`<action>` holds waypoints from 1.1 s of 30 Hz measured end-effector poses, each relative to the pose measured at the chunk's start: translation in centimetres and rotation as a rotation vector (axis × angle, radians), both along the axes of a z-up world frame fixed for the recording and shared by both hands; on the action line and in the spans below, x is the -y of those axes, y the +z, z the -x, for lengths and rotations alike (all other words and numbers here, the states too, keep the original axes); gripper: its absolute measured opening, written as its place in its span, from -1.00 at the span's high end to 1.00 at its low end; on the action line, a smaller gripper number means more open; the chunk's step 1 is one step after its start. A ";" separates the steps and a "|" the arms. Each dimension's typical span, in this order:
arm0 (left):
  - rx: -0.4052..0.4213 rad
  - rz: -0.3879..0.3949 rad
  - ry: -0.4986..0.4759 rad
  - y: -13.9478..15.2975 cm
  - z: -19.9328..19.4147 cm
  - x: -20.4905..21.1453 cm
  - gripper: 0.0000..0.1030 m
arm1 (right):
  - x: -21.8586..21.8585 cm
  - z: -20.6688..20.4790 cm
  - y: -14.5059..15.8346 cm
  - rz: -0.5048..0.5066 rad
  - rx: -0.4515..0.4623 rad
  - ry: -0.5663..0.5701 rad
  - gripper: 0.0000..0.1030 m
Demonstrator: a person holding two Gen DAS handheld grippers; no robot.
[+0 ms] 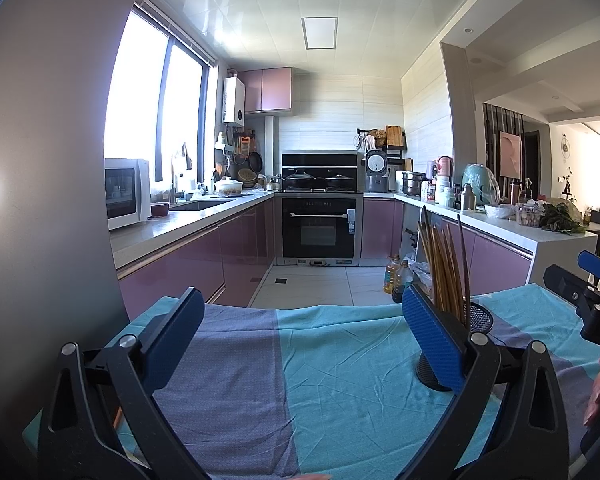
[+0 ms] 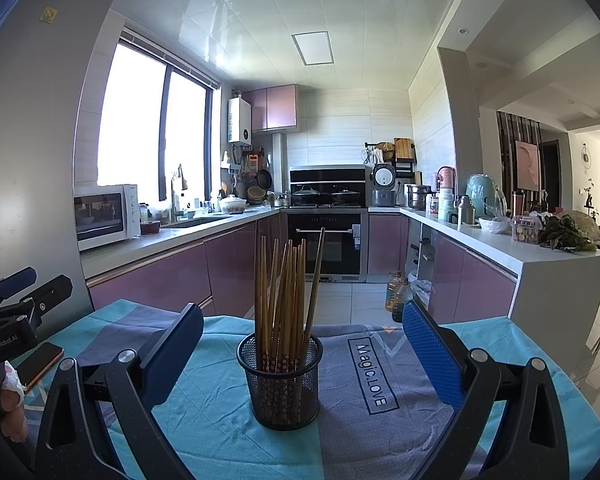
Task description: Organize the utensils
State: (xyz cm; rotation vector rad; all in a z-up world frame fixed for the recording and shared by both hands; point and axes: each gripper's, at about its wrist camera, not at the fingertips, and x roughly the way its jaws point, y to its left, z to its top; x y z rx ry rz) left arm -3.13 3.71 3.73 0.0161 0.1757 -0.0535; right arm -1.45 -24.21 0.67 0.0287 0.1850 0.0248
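A black mesh cup [image 2: 281,380] stands upright on the cloth-covered table [image 2: 380,432] and holds several wooden chopsticks [image 2: 284,292], tips up. My right gripper [image 2: 300,356] is open and empty, with the cup between its spread fingers, a little ahead. In the left wrist view the cup [image 1: 480,318] and chopsticks [image 1: 446,264] sit behind the right finger pad [image 1: 432,340]. My left gripper [image 1: 300,336] is open and empty over bare cloth, to the left of the cup. Each gripper shows at the edge of the other's view.
A phone [image 2: 40,362] lies on the table's left edge. A grey fridge wall [image 1: 44,160] stands close on the left. Oil bottles [image 2: 398,292] stand on the floor beyond the table. Kitchen counters [image 2: 500,248] run along both sides.
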 end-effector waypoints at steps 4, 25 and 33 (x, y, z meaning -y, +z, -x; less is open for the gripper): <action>0.000 -0.001 0.002 0.0 0.0 0.0 -0.89 | 0.0 -0.1 0.0 0.001 -0.001 0.001 -0.87; -0.003 -0.005 0.007 -0.3 0.1 0.0 -0.89 | 0.2 -0.1 -0.3 -0.003 -0.005 -0.001 -0.87; -0.004 -0.005 0.009 -0.4 0.1 0.0 -0.89 | 0.2 -0.2 -0.5 -0.004 -0.007 0.000 -0.87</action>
